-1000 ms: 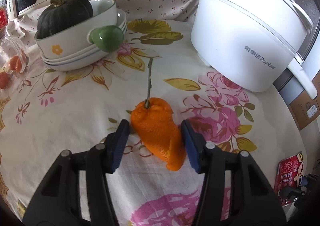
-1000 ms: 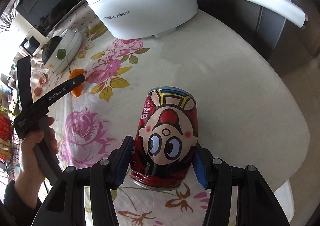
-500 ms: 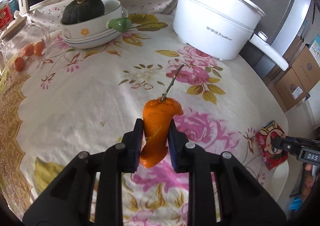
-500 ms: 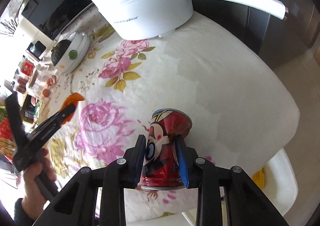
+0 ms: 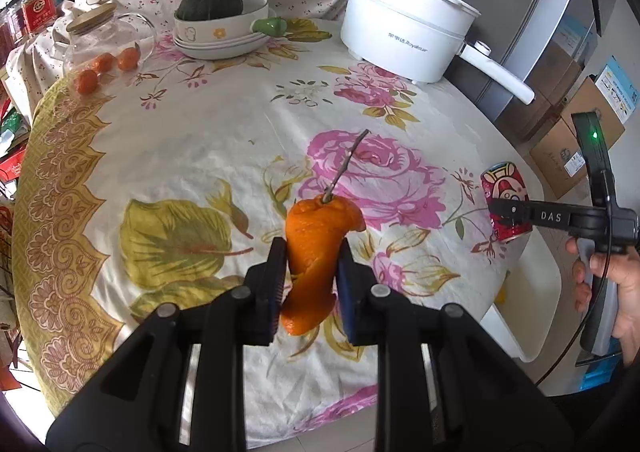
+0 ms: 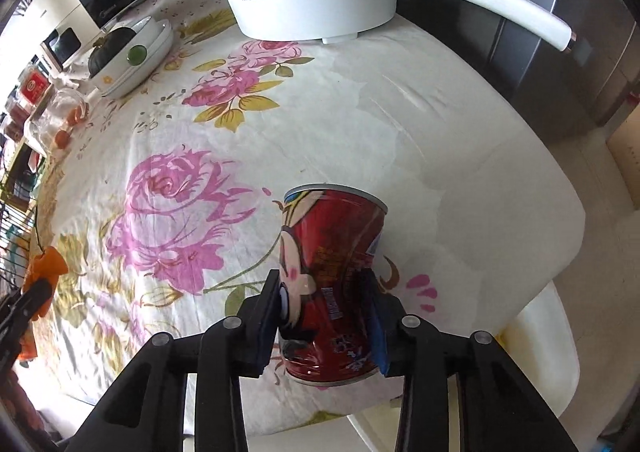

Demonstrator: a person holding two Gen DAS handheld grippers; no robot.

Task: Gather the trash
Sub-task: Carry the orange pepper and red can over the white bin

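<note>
Pinching a curled orange citrus peel with a thin dry stem (image 5: 310, 252), the left gripper (image 5: 310, 284) in the left wrist view has its 2 pads pressed nearly together on the peel's lower half, holding it clear above the round surface with a floral tablecloth (image 5: 180, 140). The peel looks light, soft and springy; a grip across its thick middle, as here, seems safer than one on the brittle stem. Farther off stand a white electric pot (image 5: 404, 40) and stacked white bowls holding a dark green squash (image 5: 220, 32).

In the right wrist view, the right gripper (image 6: 326, 316) squeezes a dented red drink can printed with a cartoon face (image 6: 332, 284) low on its sides, near the surface's edge. Its jaws have just eased slightly wider with the can between them, yet both pads press it. The can appears light, thin-walled and slippery; holding at mid-body risks further crushing.
</note>
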